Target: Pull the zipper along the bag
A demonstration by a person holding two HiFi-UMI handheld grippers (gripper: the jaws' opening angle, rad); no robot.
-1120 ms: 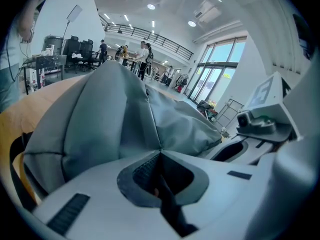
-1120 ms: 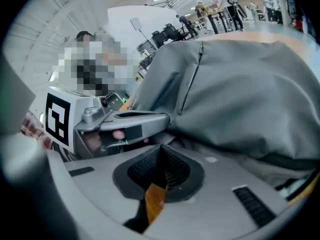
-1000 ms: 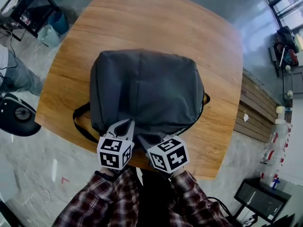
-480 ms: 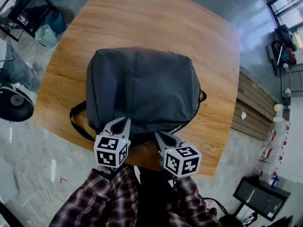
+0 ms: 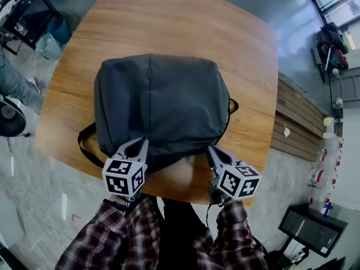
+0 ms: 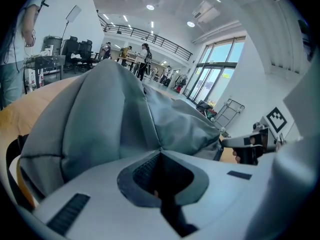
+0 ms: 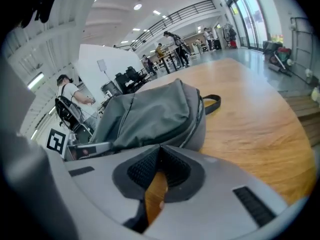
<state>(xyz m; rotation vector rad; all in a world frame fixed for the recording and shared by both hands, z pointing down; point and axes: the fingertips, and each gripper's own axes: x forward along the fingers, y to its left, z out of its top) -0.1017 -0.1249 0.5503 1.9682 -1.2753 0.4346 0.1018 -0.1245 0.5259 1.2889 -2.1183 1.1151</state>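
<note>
My left claw is clamped on the near edge of the bag. My right claw is closed on the zipper at the bag's near right corner. The bag lies on a wooden table, with bare wood beyond it and to its right. Its strap trails near the left edge. The near edge runs just under my claws. Grey floor lies all round, and a bin stands off to the left.

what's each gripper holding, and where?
Left gripper pinches the bag fabric at its near edge. Right gripper is shut on the zipper at the near right corner; the pull itself is hidden.
</note>
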